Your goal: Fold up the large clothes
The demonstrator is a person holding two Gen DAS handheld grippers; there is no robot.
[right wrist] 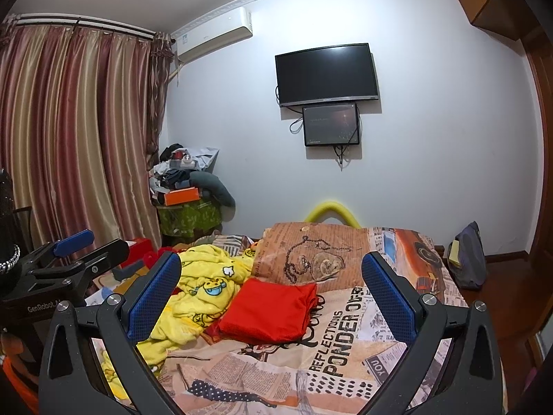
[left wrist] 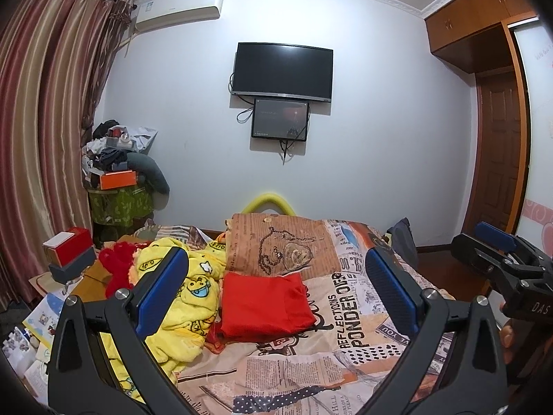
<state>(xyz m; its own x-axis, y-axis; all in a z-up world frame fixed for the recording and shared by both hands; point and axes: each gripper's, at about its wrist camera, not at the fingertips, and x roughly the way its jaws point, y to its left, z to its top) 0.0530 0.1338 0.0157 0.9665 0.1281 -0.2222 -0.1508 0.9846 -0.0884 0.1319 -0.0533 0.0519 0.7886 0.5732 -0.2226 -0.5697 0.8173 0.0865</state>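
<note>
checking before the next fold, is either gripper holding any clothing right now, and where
Nothing is held: left gripper and right gripper are both open above the bed.

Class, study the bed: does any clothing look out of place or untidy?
Yes. The yellow cartoon-print garment lies crumpled in a heap at the bed's left side, unlike the red garment beside it, which is folded flat on the newspaper-print bedspread.

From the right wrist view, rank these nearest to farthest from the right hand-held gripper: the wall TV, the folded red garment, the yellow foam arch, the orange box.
1. Folded red garment, on the bedspread, centre, ahead of the right hand-held gripper.
2. Yellow foam arch, behind the bed's far end.
3. Orange box, far left corner pile.
4. Wall TV, high on the back wall.
</note>
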